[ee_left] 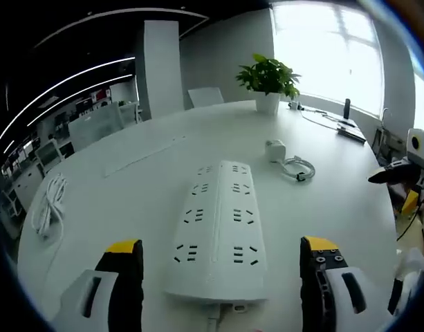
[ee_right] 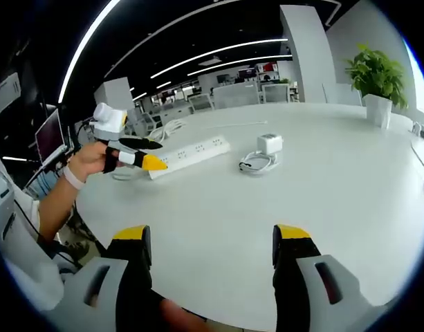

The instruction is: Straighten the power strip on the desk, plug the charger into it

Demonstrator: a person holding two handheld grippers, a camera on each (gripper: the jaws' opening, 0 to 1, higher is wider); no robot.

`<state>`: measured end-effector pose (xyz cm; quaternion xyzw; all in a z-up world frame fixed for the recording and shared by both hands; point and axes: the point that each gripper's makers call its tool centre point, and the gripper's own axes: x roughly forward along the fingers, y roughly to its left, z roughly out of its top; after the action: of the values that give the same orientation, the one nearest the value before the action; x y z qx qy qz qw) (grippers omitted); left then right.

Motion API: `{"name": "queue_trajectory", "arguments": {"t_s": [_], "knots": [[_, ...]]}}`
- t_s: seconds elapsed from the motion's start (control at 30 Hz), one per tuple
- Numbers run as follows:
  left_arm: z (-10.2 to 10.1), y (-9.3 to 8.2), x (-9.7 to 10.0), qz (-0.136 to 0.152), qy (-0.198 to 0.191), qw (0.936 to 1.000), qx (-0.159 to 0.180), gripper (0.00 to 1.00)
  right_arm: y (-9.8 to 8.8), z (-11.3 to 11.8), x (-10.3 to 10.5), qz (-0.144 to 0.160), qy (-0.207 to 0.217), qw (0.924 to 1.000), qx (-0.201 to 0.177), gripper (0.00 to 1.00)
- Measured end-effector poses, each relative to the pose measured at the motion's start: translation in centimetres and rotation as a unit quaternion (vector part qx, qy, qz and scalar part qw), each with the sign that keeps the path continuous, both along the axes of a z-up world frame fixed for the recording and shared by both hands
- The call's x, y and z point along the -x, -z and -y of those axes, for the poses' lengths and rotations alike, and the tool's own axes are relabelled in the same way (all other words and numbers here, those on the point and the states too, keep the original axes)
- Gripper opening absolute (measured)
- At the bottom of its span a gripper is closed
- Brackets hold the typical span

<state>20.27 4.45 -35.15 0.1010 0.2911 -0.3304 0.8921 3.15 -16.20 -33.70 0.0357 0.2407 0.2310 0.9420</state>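
A white power strip (ee_left: 220,225) with two rows of sockets lies on the white desk (ee_left: 149,187), running away from me between the jaws of my left gripper (ee_left: 223,257), which stands open around its near end. Beyond it rests a white charger (ee_left: 275,149) with a coiled cable (ee_left: 297,168). In the right gripper view the power strip (ee_right: 191,153) and the charger (ee_right: 269,144) lie far ahead; my right gripper (ee_right: 212,241) is open over bare desk. The left gripper (ee_right: 132,158) shows there, held by a hand beside the strip's end.
A potted plant (ee_left: 269,81) stands at the far desk edge, with dark items (ee_left: 346,124) near the window. A white coiled cord (ee_left: 51,200) lies at the left of the desk. Office chairs and desks stand behind. A person's arm (ee_right: 56,194) reaches in from the left.
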Motion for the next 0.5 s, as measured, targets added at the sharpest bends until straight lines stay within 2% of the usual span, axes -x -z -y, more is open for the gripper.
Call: {"name": "queue_trajectory", "arguments": {"t_s": [0.13, 0.23, 0.37, 0.5], "knots": [[0.4, 0.3, -0.5, -0.005, 0.009, 0.9999, 0.011, 0.85, 0.2, 0.2, -0.2, -0.002, 0.002, 1.0000, -0.002, 0.70], [0.7, 1.3, -0.7, -0.022, 0.009, 0.9996, 0.012, 0.86, 0.1, 0.1, -0.2, -0.002, 0.002, 1.0000, -0.005, 0.70], [0.7, 1.9, -0.9, -0.025, 0.007, 0.9996, 0.004, 0.87, 0.2, 0.0, -0.1, -0.003, -0.001, 1.0000, -0.004, 0.70], [0.6, 2.2, -1.0, -0.025, 0.008, 0.9997, -0.003, 0.82, 0.3, 0.5, 0.0, -0.004, 0.002, 1.0000, -0.006, 0.70]]}}
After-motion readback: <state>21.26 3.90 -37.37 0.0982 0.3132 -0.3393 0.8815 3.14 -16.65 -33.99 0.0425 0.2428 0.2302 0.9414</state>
